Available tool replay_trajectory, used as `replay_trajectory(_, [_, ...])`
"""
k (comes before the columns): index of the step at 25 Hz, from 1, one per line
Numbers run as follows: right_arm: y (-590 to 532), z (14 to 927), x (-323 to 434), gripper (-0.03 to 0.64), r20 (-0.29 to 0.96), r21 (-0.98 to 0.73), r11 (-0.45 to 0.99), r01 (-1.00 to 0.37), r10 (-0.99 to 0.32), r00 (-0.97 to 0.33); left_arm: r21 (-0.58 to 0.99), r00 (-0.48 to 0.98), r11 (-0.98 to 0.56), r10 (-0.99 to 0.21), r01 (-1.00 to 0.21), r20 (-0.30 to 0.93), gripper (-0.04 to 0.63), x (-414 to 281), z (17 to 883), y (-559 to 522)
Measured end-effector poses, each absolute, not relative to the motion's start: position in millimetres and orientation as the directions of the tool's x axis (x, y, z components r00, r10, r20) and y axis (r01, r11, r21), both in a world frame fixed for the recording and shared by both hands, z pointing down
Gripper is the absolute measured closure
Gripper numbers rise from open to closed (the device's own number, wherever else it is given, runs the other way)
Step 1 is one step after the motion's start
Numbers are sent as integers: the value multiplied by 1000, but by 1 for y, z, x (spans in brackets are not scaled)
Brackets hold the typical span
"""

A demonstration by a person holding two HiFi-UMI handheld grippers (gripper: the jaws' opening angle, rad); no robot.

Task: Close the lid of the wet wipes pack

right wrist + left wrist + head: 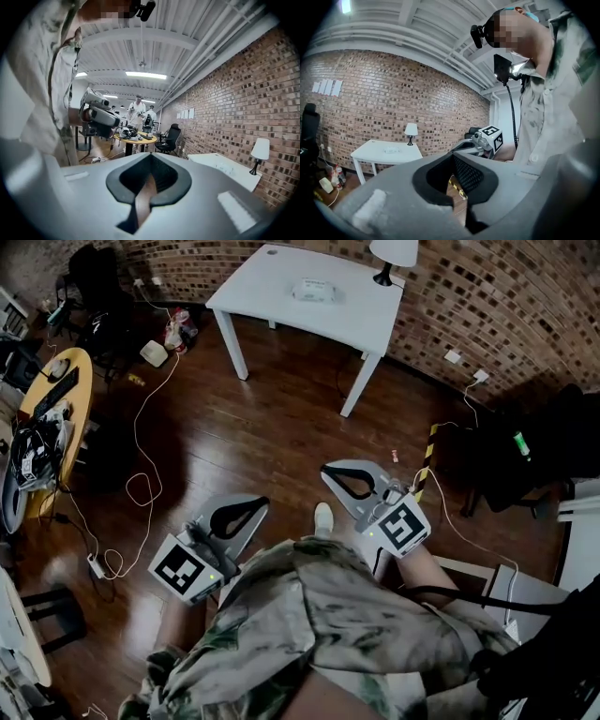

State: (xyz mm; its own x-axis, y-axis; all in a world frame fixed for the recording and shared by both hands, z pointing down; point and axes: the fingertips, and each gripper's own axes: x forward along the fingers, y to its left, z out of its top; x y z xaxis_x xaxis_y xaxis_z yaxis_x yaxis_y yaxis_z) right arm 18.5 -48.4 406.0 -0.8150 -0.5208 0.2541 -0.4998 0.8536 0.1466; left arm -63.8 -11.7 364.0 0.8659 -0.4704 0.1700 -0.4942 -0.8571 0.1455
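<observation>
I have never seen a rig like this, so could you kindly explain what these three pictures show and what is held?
There is no robot: a person holds a gripper in each hand. The head view looks down from the person's head at the left gripper and right gripper above a wooden floor. The other two pictures come from cameras riding on each gripper, looking along its jaws. Both pairs of jaws are together, holding nothing. The wet wipes pack lies on the white table across the room, near a lamp.
</observation>
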Motion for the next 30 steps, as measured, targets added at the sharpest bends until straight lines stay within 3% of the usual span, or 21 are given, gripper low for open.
replay_trajectory(7, [47,403,-60,614,264,154,845,-512,-535,-803,158,884,-872,-443,-464,153,594,-138,368,74])
replay_trajectory(14, [119,395,-85,614,278,147,833,-533,-552,-786,172,917,-902,-377,-396,134,594,-150,366,133])
replay_trajectory(30, [236,395,19,614,275,121,788,-603,-611,-743,147,928,-920,-342,-363,149,594,-50,356,234])
